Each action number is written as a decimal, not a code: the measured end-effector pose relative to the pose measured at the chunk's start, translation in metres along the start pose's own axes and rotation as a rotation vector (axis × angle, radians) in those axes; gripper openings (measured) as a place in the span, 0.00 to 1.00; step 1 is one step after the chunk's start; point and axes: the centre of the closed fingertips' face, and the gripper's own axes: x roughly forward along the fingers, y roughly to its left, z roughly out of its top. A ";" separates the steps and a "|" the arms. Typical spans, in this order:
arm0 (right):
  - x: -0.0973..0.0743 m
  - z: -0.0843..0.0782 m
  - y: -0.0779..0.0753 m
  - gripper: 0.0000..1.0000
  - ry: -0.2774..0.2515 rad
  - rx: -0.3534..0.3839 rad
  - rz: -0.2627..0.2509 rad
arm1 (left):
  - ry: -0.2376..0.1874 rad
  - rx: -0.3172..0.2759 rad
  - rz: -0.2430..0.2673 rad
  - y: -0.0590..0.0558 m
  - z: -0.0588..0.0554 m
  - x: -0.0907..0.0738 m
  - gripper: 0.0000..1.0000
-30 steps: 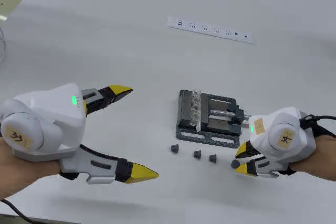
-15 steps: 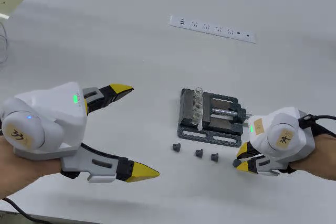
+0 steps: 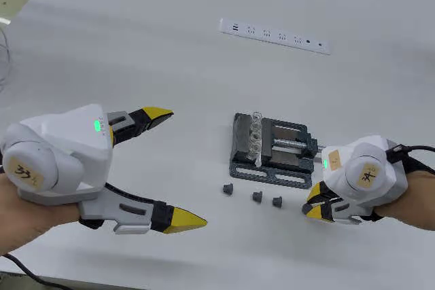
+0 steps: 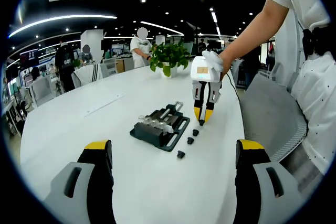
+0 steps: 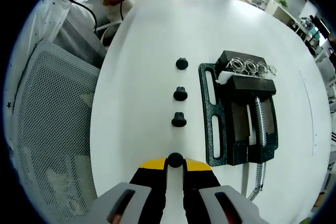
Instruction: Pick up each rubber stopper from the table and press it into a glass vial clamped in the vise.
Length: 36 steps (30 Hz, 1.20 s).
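The right tongs [image 5: 175,165] are clamped on 1 black stopper [image 5: 175,158], close over the white table [image 3: 170,45] beside the vise [image 3: 272,157]. 3 more stoppers [image 5: 180,94] lie in a row along the vise, which grips a row of glass vials [image 5: 251,66]. The left tongs [image 3: 175,166] are wide apart, well left of the vise.

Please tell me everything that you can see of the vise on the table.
The vise is small and looks like dark, matte metal. It sits flat on the white table. A slotted flange runs along its base, and a bright threaded screw comes out of one end. Its jaws stand closed on a row of four clear glass vials, which are upright with open mouths. Three dark stoppers lie in a line beside the flange, apart from it. Nothing else touches the vise.
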 end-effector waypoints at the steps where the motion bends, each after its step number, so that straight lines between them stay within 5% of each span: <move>1: -0.001 0.000 -0.001 0.06 -0.001 0.000 -0.002 | -0.001 0.000 0.000 0.000 0.000 0.000 0.98; 12: -0.020 0.011 -0.002 0.06 -0.024 -0.001 -0.004 | -0.009 0.001 -0.004 -0.001 0.002 0.002 0.97; 19: -0.043 0.036 -0.011 0.06 -0.068 -0.022 -0.008 | -0.014 0.000 -0.003 -0.001 0.002 0.003 0.98; 36: -0.082 0.099 -0.080 0.06 -0.139 -0.005 -0.068 | -0.030 -0.015 -0.014 -0.005 0.001 0.005 0.98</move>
